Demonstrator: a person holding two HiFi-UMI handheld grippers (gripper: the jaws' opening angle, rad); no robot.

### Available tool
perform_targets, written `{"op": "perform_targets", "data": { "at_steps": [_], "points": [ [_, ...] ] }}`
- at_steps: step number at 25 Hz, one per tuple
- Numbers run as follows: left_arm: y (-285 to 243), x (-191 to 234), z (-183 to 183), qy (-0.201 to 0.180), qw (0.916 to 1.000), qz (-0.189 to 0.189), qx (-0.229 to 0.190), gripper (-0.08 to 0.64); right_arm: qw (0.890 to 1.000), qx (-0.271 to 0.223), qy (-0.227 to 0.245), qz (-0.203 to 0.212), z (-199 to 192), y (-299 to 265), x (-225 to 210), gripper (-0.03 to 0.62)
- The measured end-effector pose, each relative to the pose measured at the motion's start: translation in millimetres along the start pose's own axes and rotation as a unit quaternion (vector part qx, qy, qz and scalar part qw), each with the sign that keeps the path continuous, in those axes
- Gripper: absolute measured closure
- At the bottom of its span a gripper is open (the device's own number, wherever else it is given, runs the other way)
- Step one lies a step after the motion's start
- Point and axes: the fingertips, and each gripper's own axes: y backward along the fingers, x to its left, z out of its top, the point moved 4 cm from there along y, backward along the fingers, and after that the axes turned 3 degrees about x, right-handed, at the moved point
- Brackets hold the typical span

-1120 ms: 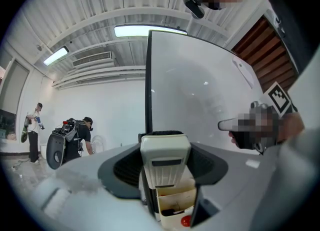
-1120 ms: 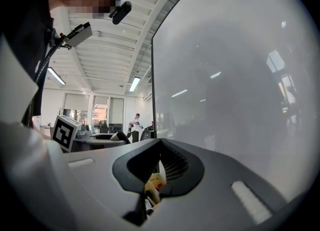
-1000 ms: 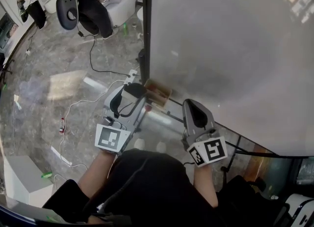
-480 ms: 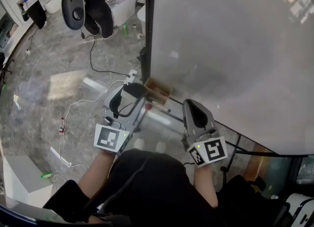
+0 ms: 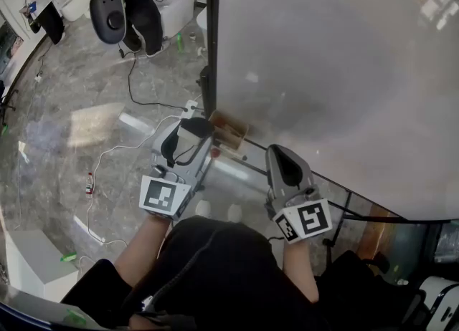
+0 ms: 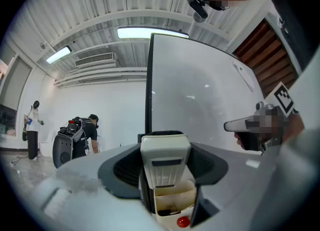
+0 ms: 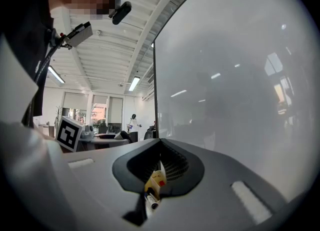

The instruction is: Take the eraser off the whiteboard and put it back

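- left hand-held gripper (image 5: 191, 130) is clamping the cream plastic block eraser (image 6: 165, 162) by its two sides, with the jaws spread wide around it and dark felt showing at the eraser's far edge
- eraser is off the large white whiteboard (image 5: 323, 72), being held in the air near the board's black left frame edge (image 5: 212, 36)
- board face is lying ahead and to the right of the held eraser, so the return is probably calling for a rightward swing, then a felt-first press
- eraser's long axis seems to be running along the jaws
- right hand-held gripper (image 7: 160, 144) is sitting clenched and empty, nearer the board face
- open cream pen box (image 6: 172, 202) is sitting just below the left jaws, worth clearing
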Motion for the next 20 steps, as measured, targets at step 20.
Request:
{"op": "perform_targets", "data": {
  "at_steps": [20],
  "points": [
    [-63.4, -24.4, -40.2, -0.017, 0.9984, -0.018, 0.05, 0.284, 1.0, 0.012, -0.004, -0.026, -5.7, 8.1, -31.1, 0.583]
  ]
}}
